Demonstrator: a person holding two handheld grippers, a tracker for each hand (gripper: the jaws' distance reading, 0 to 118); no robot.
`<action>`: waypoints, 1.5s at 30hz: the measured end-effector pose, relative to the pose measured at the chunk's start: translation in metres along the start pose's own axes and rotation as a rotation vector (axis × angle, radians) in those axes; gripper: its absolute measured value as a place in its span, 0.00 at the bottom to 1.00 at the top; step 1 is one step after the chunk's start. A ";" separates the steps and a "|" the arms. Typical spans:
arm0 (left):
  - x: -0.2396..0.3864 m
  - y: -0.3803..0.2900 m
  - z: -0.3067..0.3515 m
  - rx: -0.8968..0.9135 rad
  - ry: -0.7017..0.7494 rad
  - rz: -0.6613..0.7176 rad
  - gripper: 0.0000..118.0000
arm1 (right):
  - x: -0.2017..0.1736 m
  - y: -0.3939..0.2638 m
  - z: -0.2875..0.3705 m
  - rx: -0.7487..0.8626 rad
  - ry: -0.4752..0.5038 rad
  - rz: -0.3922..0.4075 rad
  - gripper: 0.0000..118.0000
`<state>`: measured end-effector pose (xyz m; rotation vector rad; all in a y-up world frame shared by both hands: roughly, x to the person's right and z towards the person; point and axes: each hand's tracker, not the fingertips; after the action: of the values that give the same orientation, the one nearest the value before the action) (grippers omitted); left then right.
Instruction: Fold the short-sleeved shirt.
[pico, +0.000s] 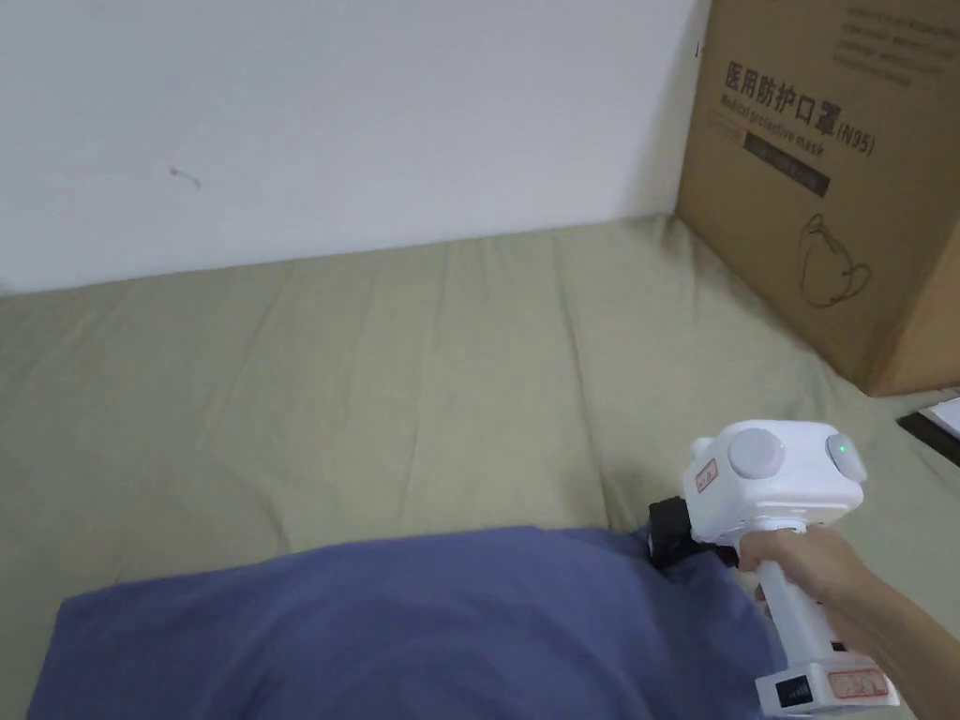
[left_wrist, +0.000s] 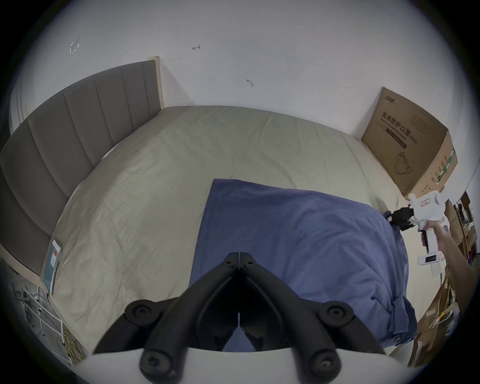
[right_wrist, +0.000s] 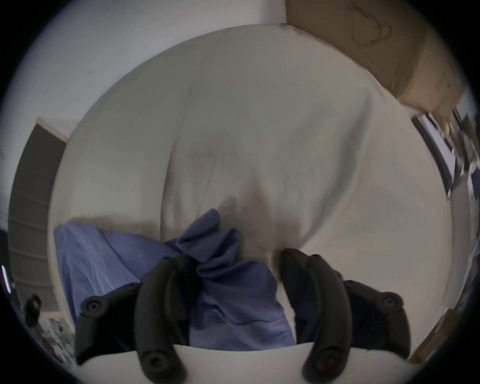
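A blue short-sleeved shirt (pico: 422, 628) lies puffed up on the beige bed sheet (pico: 375, 375), with its left edge straight. A hand holds my right gripper (pico: 670, 544) at the shirt's far right corner. In the right gripper view this gripper (right_wrist: 233, 257) is open, with bunched blue cloth (right_wrist: 215, 249) between the jaws, resting against the left one. In the left gripper view the shirt (left_wrist: 298, 246) spreads to the right, and my left gripper (left_wrist: 239, 256) hovers over its near left part. Its jaws are shut tip to tip, with no cloth seen between the tips. The right gripper (left_wrist: 389, 219) shows far off at the shirt's corner.
A large cardboard box (pico: 825, 187) stands on the bed's far right corner against the white wall. A grey padded headboard (left_wrist: 65, 145) borders the bed on the left, and a flat packet (left_wrist: 52, 262) lies at that edge. Cluttered shelves (left_wrist: 446, 298) stand beyond the right side.
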<state>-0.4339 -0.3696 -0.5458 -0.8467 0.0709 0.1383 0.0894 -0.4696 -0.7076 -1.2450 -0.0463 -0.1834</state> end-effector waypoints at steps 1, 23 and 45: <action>0.001 0.002 -0.004 -0.003 0.013 -0.006 0.00 | 0.008 0.009 -0.004 -0.006 -0.003 0.008 0.18; -0.007 0.107 -0.233 -0.290 0.090 -0.091 0.86 | -0.005 0.013 -0.006 -0.023 -0.003 0.060 0.04; -0.004 0.163 -0.118 -0.036 0.020 -0.110 0.01 | -0.003 0.039 0.131 0.200 0.088 0.020 0.04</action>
<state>-0.4629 -0.3522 -0.7443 -0.8856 0.0408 0.0277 0.1010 -0.3336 -0.7031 -1.0363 0.0235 -0.2111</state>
